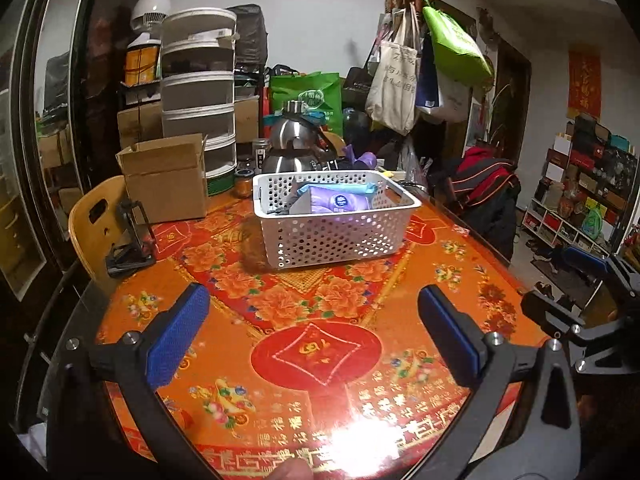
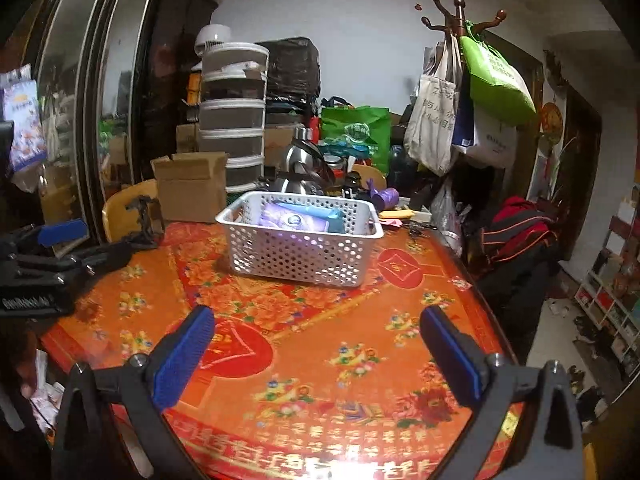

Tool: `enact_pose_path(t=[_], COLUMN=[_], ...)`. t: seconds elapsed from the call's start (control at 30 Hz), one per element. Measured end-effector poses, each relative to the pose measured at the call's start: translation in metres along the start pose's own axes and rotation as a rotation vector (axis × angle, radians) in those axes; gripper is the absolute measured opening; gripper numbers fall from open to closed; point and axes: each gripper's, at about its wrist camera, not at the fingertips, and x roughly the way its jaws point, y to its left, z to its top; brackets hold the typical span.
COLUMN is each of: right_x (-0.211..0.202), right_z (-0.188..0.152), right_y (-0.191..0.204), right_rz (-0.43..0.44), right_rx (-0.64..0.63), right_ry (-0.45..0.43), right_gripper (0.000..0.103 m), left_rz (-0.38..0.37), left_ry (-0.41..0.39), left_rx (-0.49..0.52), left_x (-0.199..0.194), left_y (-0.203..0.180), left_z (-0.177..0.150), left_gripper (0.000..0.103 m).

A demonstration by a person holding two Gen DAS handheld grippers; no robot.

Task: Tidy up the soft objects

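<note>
A white perforated basket (image 1: 336, 236) stands on the red and orange table (image 1: 320, 360); it also shows in the right wrist view (image 2: 300, 256). Inside lie a purple soft pack (image 1: 340, 202) and a blue soft pack (image 1: 368, 189), seen again as the purple pack (image 2: 290, 220) and blue pack (image 2: 334, 218). My left gripper (image 1: 314, 300) is open and empty, hovering above the table short of the basket. My right gripper (image 2: 318, 322) is open and empty, also short of the basket. Each gripper shows at the edge of the other's view: the right gripper (image 1: 592, 264) and the left gripper (image 2: 64, 232).
An open cardboard box (image 1: 164, 178) and a black phone stand (image 1: 130, 240) sit at the table's left. A steel kettle (image 1: 296, 144), jars and stacked round trays (image 1: 198, 92) crowd the far edge. A wooden chair (image 1: 94, 220) stands left; a coat rack with bags (image 1: 412, 64) stands behind.
</note>
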Motion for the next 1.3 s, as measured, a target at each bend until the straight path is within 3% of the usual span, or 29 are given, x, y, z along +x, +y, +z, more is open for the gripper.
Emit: enact_pose_path(t=[0.17, 0.37, 0.73, 1.3], right_x=[0.029, 0.055, 0.059, 0.057], right_z=[0.005, 0.009, 0.009, 0.009], right_y=[-0.005, -0.011, -0.02, -0.017], right_rz=[0.005, -0.001, 0.016, 0.019], right_rx=[0.037, 0.055, 0.089, 0.08], right_ry=[0.067, 0.108, 0.117, 0.118], right_gripper=[0.102, 0.102, 0.102, 0.102], left_rz=[0.055, 0.063, 0.06, 0.053], left_ry=[-0.012, 0.003, 0.039, 0.045], left_rx=[-0.003, -0.015, -0.03, -0.026], left_x=[-0.002, 0.019, 0.042, 0.046], left_y=[-0.007, -0.003, 0.005, 0.003], left_z=[0.002, 0.009, 0.009, 0.003], left_gripper=[0.103, 0.103, 0.103, 0.103])
